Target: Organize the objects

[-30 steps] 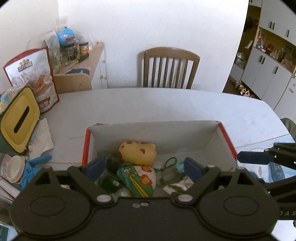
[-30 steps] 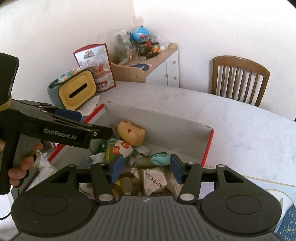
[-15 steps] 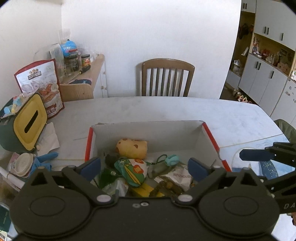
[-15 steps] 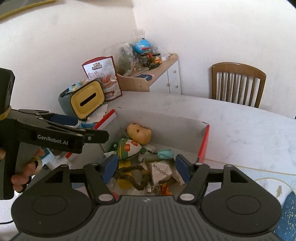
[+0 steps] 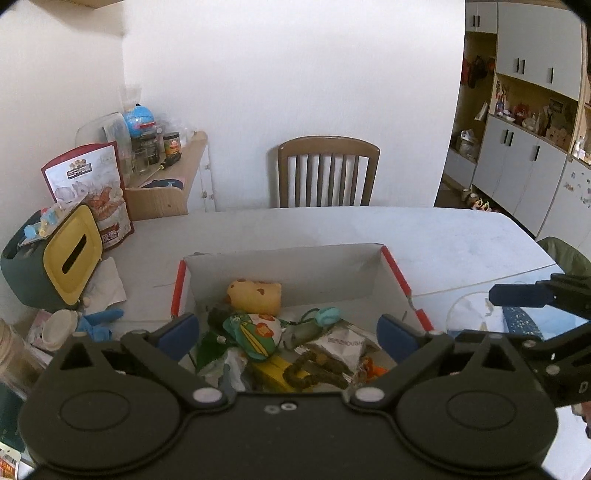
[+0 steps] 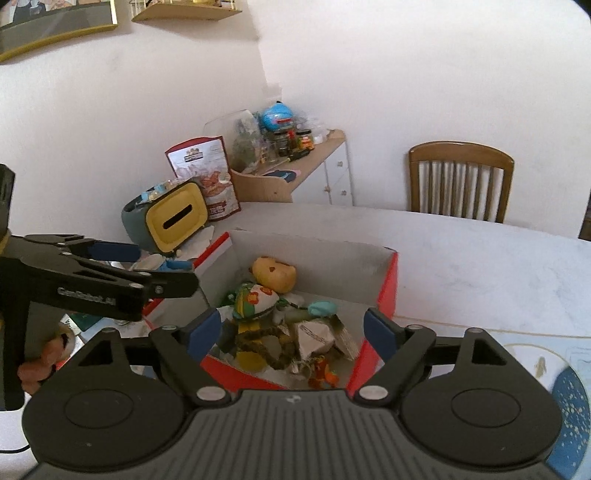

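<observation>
A wooden chair (image 5: 328,171) stands behind the surface (image 5: 303,229); a yellow-faced tissue box (image 5: 55,264) leans near a snack bag (image 5: 90,192).

A home dining room. A wooden chair (image 5: 328,171) stands at a white table (image 5: 436,236) against a plain wall. Grey cupboards (image 5: 517,162) with open shelves of trinkets line one side. A sideboard (image 6: 295,177) carries jars and a globe (image 5: 138,118); a framed picture (image 6: 55,22) hangs above.

Red-edged cardboard box (image 5: 369,273) on the table, open, heaped with yellow plush toy (image 5: 255,293); foil packet (image 5: 345,345); small clutter
</observation>
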